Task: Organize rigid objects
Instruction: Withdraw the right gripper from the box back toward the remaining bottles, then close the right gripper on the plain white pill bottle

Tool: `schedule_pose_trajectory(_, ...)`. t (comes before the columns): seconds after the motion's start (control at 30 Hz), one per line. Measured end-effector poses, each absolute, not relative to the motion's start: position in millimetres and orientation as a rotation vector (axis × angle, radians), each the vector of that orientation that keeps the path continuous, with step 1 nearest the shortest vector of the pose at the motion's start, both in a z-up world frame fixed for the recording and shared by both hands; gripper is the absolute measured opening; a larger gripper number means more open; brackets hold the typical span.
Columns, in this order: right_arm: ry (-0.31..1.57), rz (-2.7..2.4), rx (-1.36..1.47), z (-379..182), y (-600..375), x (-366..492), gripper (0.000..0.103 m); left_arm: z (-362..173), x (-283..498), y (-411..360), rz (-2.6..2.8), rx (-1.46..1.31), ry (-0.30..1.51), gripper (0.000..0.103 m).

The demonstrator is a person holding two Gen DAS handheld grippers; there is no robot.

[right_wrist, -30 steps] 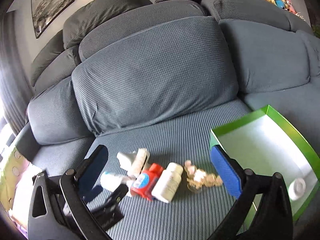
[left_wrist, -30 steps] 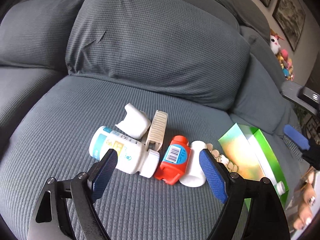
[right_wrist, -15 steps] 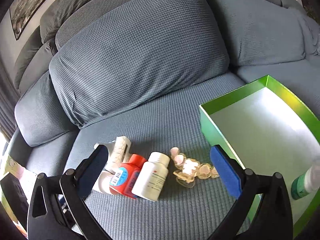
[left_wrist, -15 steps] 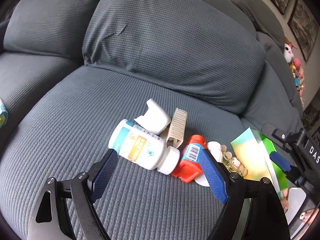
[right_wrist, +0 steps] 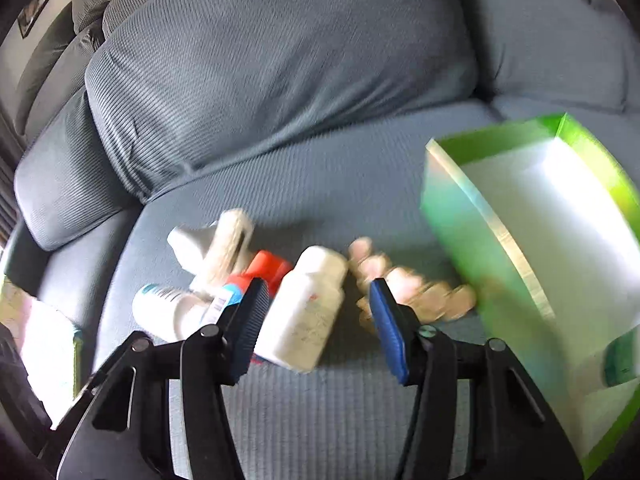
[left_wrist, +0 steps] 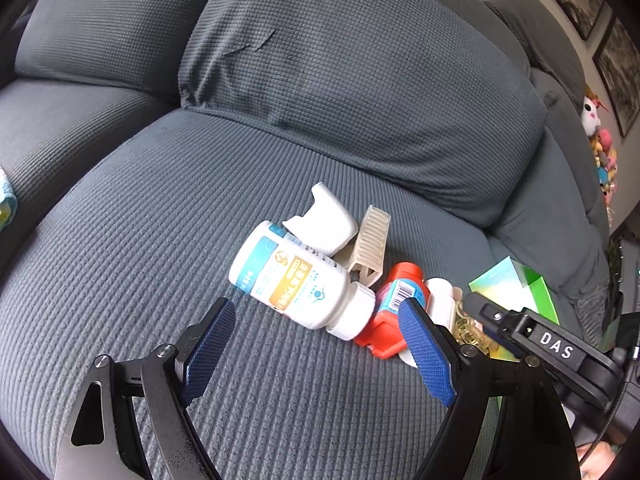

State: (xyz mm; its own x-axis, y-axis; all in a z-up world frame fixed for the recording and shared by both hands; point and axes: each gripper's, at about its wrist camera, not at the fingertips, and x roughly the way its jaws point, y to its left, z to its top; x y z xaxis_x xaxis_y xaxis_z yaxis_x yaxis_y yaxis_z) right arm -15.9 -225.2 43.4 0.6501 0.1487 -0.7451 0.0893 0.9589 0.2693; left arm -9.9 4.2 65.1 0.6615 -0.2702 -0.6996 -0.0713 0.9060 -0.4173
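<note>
A pile of small items lies on the grey sofa seat. A white bottle with a blue and orange label [left_wrist: 296, 280] lies beside a white cap piece [left_wrist: 324, 220], a beige ribbed clip [left_wrist: 370, 244] and a red container [left_wrist: 394, 312]. My left gripper [left_wrist: 320, 348] is open just in front of that bottle. In the blurred right wrist view, a plain white bottle [right_wrist: 308, 308] lies between the open fingers of my right gripper [right_wrist: 316, 324]. A pale beaded piece [right_wrist: 404, 280] lies to its right. The green box [right_wrist: 480, 248] holds a green-capped bottle [right_wrist: 620, 360].
Large grey back cushions [left_wrist: 352, 72] rise behind the seat. Plush toys [left_wrist: 600, 148] sit at the far right. The right gripper's black body marked DAS [left_wrist: 552, 348] shows at the right of the left wrist view. Something pale [right_wrist: 48, 344] lies at the left edge.
Both grippers have moved closer to the pile. My right gripper has narrowed and come down around the plain white bottle. The left gripper has shifted left, centring on the labelled bottle.
</note>
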Motion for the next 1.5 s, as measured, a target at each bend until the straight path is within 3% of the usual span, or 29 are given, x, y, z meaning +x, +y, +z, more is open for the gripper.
schedule_pose_trajectory(0.1,0.872,0.009,0.293,37.9,-223.6,-15.0,0.055,64.2,-9.8,5.8,-0.118,-0.443,0.851,0.084)
schedule_pose_trajectory(0.23,0.869,0.03,0.299,37.1,-220.7,-13.7,0.071,63.3,-9.7,6.5,-0.118,-0.446,0.857,0.084)
schedule_pose_trajectory(1.03,0.977,0.03,0.344,19.0,-222.2,-5.5,0.075,62.0,-9.6,7.8,-0.129,-0.465,0.878,0.084)
schedule_pose_trajectory(1.37,1.059,0.039,0.348,4.9,-218.8,2.6,0.065,60.0,-9.1,8.4,-0.145,-0.48,0.892,0.084)
schedule_pose_trajectory(1.4,1.052,0.034,0.336,5.4,-217.8,1.9,0.059,59.8,-9.3,8.4,-0.144,-0.48,0.893,0.084)
schedule_pose_trajectory(1.43,1.047,0.033,0.325,5.8,-216.6,1.3,0.046,59.9,-9.5,7.9,-0.142,-0.478,0.893,0.084)
schedule_pose_trajectory(1.5,1.039,0.033,0.33,5.2,-217.3,0.8,0.045,59.9,-9.5,7.3,-0.137,-0.473,0.893,0.084)
